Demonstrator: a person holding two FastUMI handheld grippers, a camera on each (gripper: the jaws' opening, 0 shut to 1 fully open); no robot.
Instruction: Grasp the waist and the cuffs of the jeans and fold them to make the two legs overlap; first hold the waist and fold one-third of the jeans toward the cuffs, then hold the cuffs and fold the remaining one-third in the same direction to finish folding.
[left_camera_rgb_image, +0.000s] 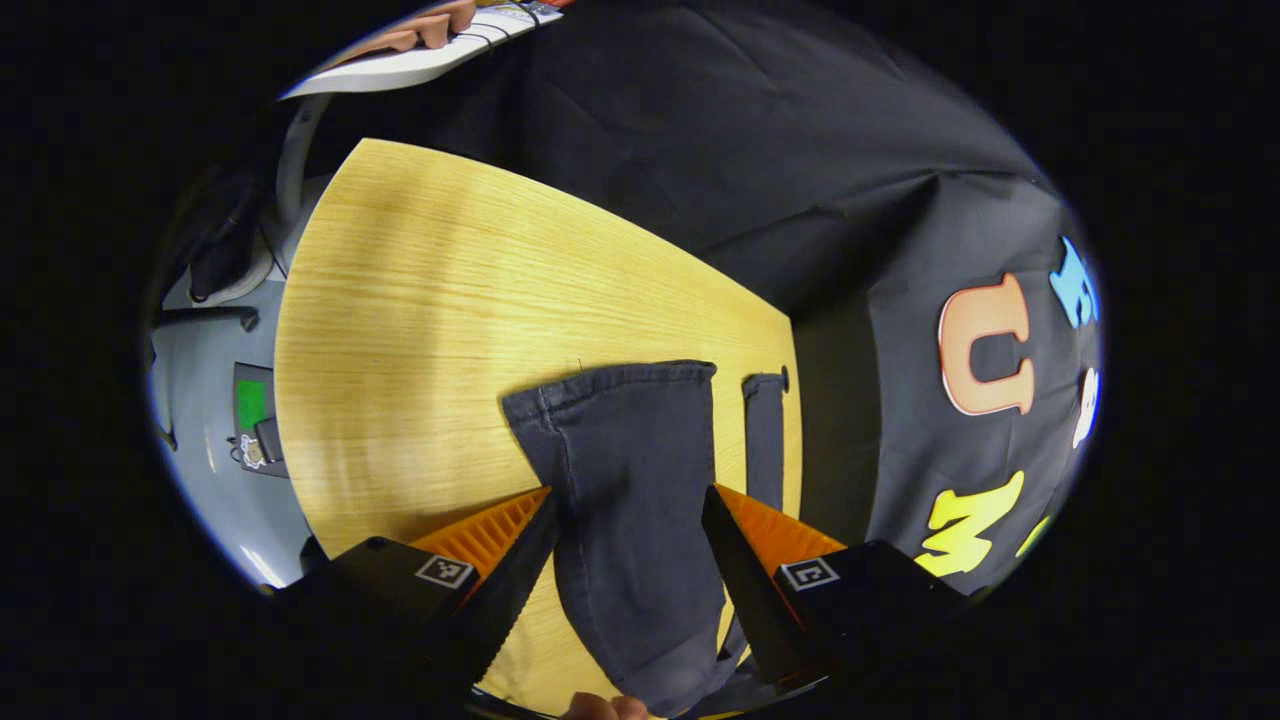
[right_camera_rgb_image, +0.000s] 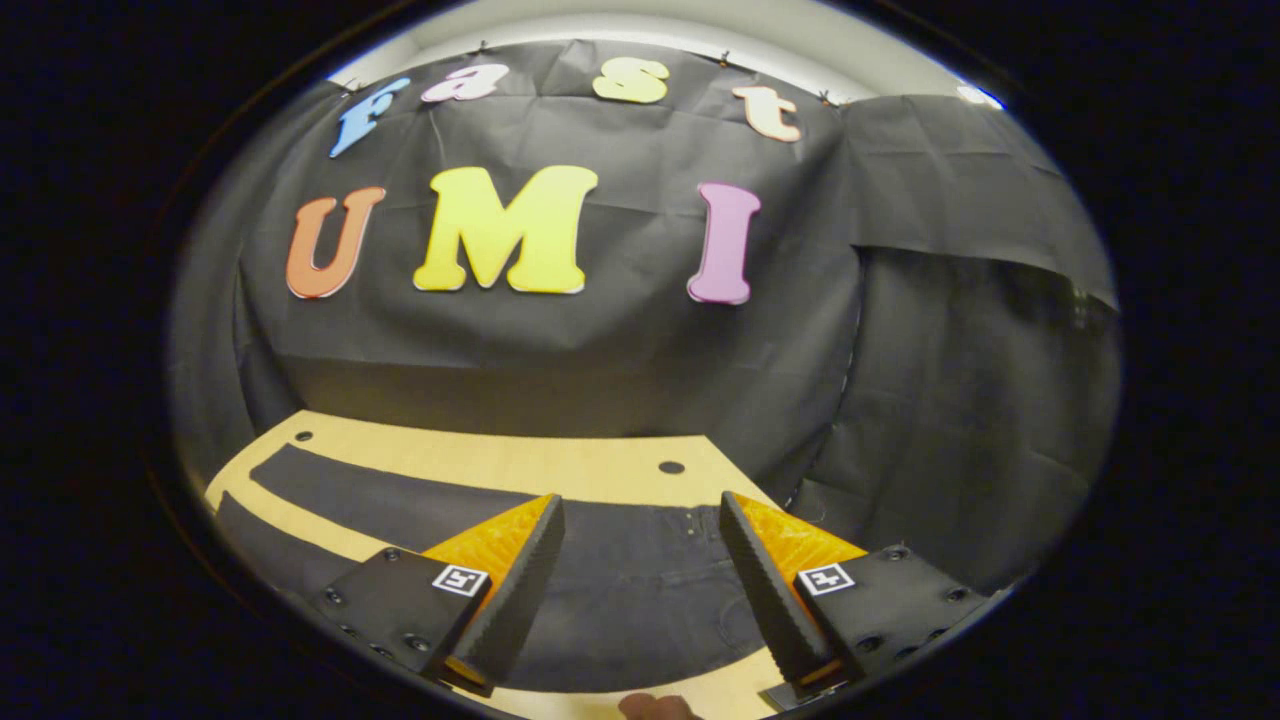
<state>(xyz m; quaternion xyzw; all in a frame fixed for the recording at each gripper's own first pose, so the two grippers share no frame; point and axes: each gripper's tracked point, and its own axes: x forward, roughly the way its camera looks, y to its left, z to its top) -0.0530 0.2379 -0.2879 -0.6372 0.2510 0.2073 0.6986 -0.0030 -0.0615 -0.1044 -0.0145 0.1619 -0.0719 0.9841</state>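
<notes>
Your left gripper (left_camera_rgb_image: 630, 520) hangs over the cuff end of the dark jeans (left_camera_rgb_image: 630, 470), which lie flat on the wooden table (left_camera_rgb_image: 420, 330). Its fingers are spread wide, one on each side of the nearer leg, and they grip nothing. The second leg's cuff (left_camera_rgb_image: 765, 425) lies just beside the first, toward the table's far edge, with a strip of bare wood between them. In the right gripper view, your right gripper (right_camera_rgb_image: 640, 560) hovers above the waist end of the jeans (right_camera_rgb_image: 640, 590), its fingers also wide apart and empty. From there the two legs (right_camera_rgb_image: 380, 500) stretch away to the left across the table (right_camera_rgb_image: 560, 465).
</notes>
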